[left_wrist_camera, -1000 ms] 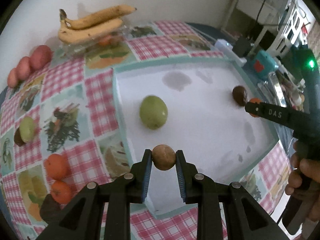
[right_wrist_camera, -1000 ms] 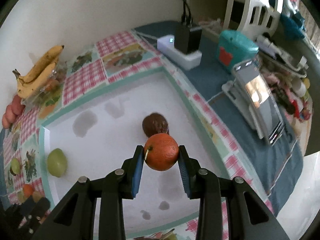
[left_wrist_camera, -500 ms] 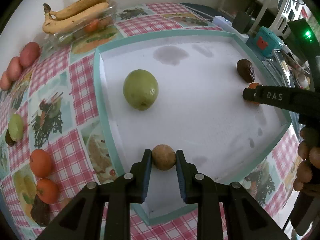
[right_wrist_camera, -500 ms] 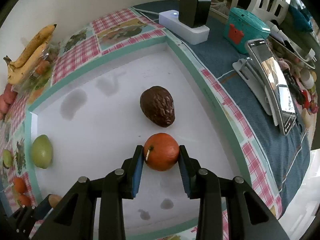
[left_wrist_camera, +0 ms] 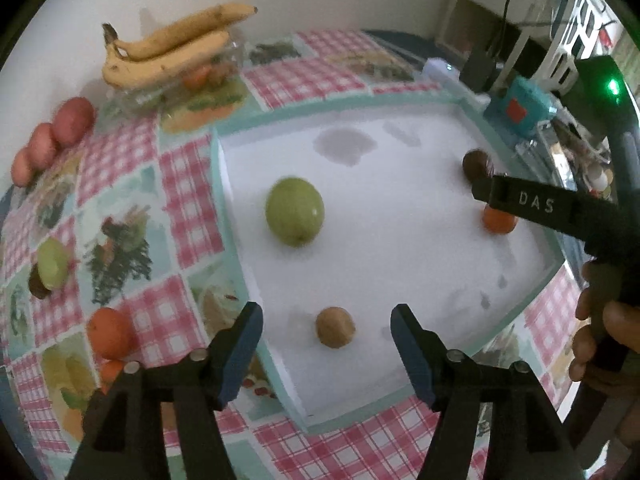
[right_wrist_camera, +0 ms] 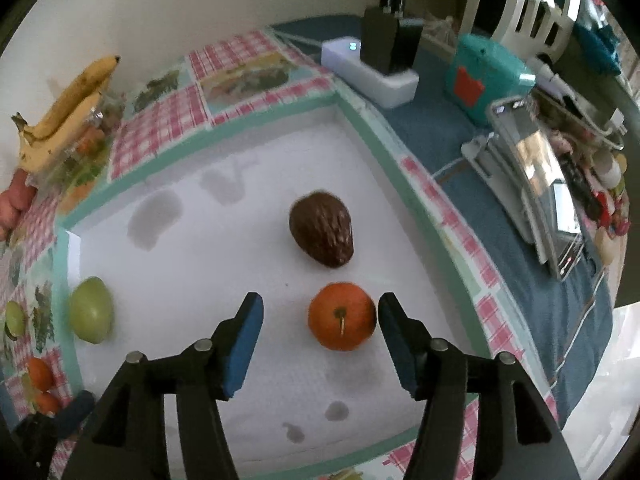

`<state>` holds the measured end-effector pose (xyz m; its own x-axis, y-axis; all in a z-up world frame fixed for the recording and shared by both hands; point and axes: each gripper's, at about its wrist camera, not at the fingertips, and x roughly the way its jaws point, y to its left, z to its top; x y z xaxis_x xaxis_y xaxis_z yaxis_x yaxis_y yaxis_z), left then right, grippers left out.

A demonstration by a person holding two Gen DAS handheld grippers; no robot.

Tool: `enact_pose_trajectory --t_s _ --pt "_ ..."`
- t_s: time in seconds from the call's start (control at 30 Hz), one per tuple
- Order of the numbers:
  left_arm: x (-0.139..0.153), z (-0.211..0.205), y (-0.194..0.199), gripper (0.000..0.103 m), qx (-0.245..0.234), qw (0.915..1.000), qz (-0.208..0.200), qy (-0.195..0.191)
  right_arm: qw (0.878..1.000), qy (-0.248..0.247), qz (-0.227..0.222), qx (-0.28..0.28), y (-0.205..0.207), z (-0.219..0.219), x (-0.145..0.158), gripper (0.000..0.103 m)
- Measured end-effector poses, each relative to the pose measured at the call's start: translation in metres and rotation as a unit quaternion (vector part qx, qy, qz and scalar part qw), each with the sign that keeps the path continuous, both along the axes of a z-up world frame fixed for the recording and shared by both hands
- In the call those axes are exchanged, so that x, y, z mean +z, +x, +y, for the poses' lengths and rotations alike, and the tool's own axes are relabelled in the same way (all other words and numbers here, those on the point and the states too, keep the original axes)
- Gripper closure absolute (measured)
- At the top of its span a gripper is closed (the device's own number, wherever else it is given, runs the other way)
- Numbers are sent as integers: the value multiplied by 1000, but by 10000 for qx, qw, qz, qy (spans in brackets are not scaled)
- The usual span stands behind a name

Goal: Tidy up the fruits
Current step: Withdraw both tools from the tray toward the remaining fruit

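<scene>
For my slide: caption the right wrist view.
Right tool opening around an orange on the white mat, beside an avocado.

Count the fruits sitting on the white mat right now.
4: a green fruit near its left side, a small brown fruit by the near edge, a dark avocado toward the right, and an orange just in front of it. None appear hidden.

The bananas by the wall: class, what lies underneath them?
The bananas rest on a clear container holding orange and green items; blur and the bananas hide the rest.
</scene>
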<state>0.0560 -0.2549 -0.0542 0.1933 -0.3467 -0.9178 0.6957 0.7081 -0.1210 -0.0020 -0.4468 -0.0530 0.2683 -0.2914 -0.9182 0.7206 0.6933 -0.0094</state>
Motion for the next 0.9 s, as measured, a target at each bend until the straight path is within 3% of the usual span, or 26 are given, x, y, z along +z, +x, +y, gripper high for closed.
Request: enact_pose_trajectory --t_s 0.07,0.13,0.23,0.3,0.4,0.5,0.6,0.7,0.8,0.9 --pt "8 6 4 30 103 9999 -67 -31 9999 -93 -93 -1 -1 0 8 34" --pt "15 13 10 21 236 9996 -145 -44 9997 -180 -177 15 -1 1 15 32" --pt "24 26 18 6 511 9983 -275 -93 9992 -287 -263 47 0 4 21 16" --pt "29 39 29 0 803 9961 -349 -127 9990 -285 -321 83 -1 7 22 16" --pt "32 65 49 0 1291 9903 -494 -153 9989 -280 -341 154 0 11 20 13" --pt "36 103 73 0 2002 9777 -624 -114 9987 -297 -346 244 5 16 18 12" --pt "38 151 94 0 2733 9597 -634 -158 9978 -350 -399 404 12 28 19 12" --pt "36 192 104 0 3206 9450 -647 -78 9963 -369 -517 576 19 42 23 12" --pt "32 234 111 0 3745 9250 -633 81 9943 -305 -681 766 28 61 29 12" --pt "32 272 109 0 4218 9047 -593 -18 9915 -248 -758 1026 36 81 33 12"
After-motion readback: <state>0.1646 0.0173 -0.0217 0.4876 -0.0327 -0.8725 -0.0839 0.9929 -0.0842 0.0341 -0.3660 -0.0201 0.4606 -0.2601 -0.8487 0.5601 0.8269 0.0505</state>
